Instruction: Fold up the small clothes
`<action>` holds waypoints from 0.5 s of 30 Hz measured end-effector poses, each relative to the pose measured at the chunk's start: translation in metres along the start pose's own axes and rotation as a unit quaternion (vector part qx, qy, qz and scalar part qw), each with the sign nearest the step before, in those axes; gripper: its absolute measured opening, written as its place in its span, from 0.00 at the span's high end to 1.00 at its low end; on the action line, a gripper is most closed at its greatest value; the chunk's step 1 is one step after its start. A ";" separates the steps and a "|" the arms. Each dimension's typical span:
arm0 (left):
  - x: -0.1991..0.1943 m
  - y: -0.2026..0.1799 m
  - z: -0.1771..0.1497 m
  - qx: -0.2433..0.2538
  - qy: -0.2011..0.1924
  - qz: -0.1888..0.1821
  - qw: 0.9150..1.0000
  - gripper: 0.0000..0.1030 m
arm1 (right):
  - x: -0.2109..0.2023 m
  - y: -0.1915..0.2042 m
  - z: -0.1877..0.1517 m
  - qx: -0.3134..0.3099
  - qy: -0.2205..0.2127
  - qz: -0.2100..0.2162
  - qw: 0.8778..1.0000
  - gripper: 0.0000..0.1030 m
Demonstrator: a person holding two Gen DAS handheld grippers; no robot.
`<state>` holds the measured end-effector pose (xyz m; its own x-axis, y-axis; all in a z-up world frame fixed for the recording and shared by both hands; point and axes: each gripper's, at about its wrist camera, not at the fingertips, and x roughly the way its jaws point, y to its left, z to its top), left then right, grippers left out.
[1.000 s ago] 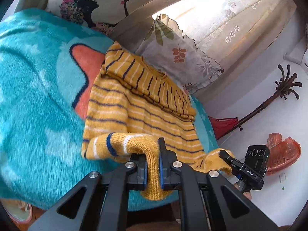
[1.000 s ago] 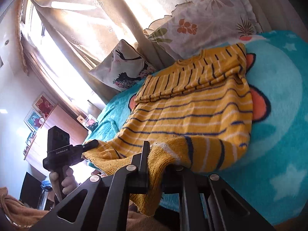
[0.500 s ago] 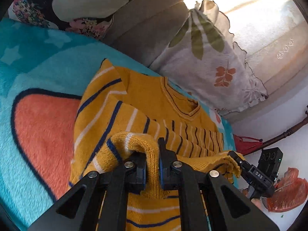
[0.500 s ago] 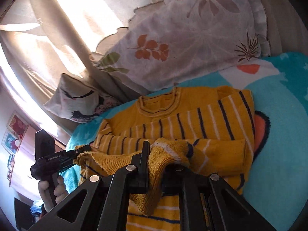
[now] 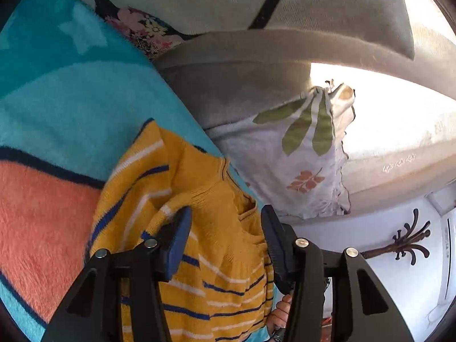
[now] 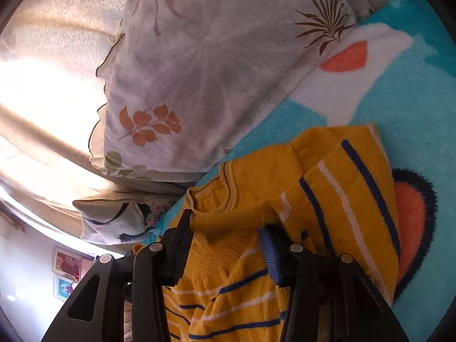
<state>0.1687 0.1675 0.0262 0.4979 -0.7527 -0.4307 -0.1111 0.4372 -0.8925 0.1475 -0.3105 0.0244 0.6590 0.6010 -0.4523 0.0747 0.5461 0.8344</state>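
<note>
Your left gripper (image 5: pixel 225 228) stands with its jaws apart, having just been opening; the yellow striped sweater (image 5: pixel 211 228) lies between its pads, and no pad presses on it. Your right gripper (image 6: pixel 225 236) shows the same: jaws just opened, knit bunched between them, loose. The sweater's lower part is cut off by the gripper frames in both views, so how flat the fold lies is hard to tell. A hand (image 5: pixel 280 312) peeks out beside the sweater, mostly hidden behind the left gripper's frame. The sweater rests on the teal blanket (image 5: pixel 71 105), its collar at the far end. Beyond the collar a leaf-print pillow (image 6: pixel 205 65) leans, a second cushion (image 5: pixel 256 2) beside it.
</note>
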 end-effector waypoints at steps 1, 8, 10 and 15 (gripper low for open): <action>-0.003 0.001 0.003 -0.008 -0.004 -0.005 1.000 0.51 | -0.004 0.001 0.004 0.002 -0.016 0.001 1.000 0.33; -0.019 -0.015 -0.009 0.045 -0.007 0.081 0.996 0.46 | -0.035 0.017 0.009 -0.045 -0.039 -0.012 0.998 0.25; -0.019 -0.024 -0.024 0.085 0.005 0.115 0.990 0.46 | -0.033 0.035 -0.010 -0.113 -0.017 -0.048 0.992 0.26; -0.024 -0.045 -0.070 0.194 0.009 0.177 0.965 0.44 | -0.028 0.063 -0.057 -0.247 -0.013 -0.106 0.963 0.27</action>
<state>0.1014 0.1315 0.0669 0.4715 -0.5296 -0.7052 0.0603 0.8171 -0.5733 0.0908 -0.2594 0.0713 0.6874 0.4345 -0.5820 -0.1523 0.8697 0.4694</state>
